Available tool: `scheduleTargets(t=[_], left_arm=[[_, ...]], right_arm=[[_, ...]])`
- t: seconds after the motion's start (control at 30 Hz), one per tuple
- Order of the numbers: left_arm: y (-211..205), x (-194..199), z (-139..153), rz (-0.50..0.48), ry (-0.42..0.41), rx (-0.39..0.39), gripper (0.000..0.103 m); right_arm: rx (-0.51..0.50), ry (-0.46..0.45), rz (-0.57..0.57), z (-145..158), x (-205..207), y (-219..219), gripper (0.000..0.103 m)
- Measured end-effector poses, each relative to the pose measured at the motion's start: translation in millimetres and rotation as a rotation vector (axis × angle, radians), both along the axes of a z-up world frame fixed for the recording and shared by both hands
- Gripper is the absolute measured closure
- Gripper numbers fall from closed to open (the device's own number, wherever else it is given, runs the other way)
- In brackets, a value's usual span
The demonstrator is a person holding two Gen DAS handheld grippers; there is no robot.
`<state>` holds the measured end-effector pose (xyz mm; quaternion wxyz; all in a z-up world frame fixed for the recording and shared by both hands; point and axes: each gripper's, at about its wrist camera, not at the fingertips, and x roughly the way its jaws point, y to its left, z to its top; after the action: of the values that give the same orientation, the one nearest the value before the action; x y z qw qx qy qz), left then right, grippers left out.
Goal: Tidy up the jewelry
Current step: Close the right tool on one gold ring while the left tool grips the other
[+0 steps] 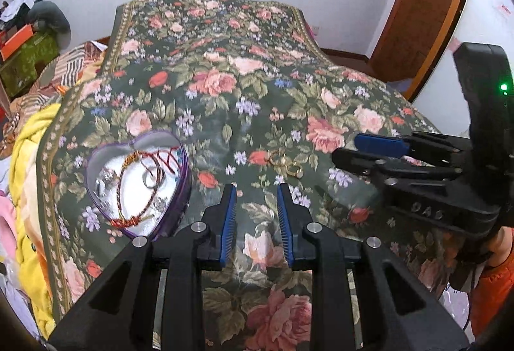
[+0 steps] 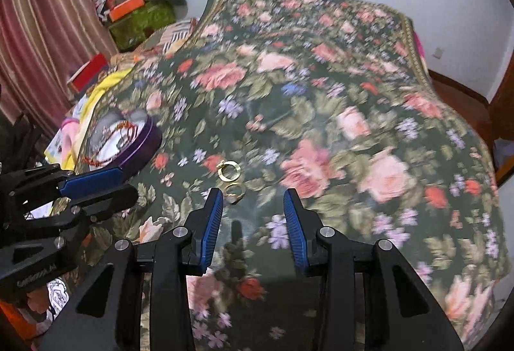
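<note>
A purple heart-shaped tin (image 1: 181,190) (image 2: 143,142) lies on the bed at the left, with a red-and-gold twisted bangle (image 1: 130,222) and silvery pieces inside. A few gold rings (image 1: 286,163) (image 2: 229,171) lie loose on the bedspread to the right of the tin. My left gripper (image 1: 256,190) (image 2: 128,180) hovers just short of the rings, open, with nothing between its blue pads. My right gripper (image 2: 253,193) (image 1: 345,147) comes in from the right, also open and empty; the nearest ring sits just beyond its left fingertip.
A dark green floral bedspread (image 1: 244,87) covers the bed. Yellow and pink bedding (image 1: 29,158) is bunched along its left edge, with boxes and clutter (image 2: 135,10) behind. A wooden door (image 1: 424,4) stands at the right. An orange sleeve (image 1: 494,286) shows behind the right gripper.
</note>
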<state>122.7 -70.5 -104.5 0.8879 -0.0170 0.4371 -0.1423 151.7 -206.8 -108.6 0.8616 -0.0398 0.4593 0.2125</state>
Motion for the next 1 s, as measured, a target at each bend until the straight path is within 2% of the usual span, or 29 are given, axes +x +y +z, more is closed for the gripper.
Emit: scheduleTargets(t=[0.27,0.4,0.5,0.7,1.0], left_arm=[[7.9,1.3,-16.5,0.011,0.041,-0.01,0.078],[8.8,4.5,-20.4,0.018,0.052,-0.019,0.078],[8.0,6.3,-22.6,0.026,0.057,-0.019,0.078],[6.7,6.1,-21.0,0.03,0.057,-0.028,0.078],[-1.8,9.5,-15.5,0.012,0.047,0.001,0.078]], right_arm=[[0.002,0.077,0.03,-27.4,6.3,15.6,0.068],[-0.011,0.071,0.029,-31.8,7.1,19.2,0.079],[-0.018,0.075,0.033,-34.0,7.6,21.0,0.094],[-0.013,0.052,0.032,-31.1,6.1,21.2,0.096],[0.04,0.021,0.019,-16.2,3.7,8.7,0.096]])
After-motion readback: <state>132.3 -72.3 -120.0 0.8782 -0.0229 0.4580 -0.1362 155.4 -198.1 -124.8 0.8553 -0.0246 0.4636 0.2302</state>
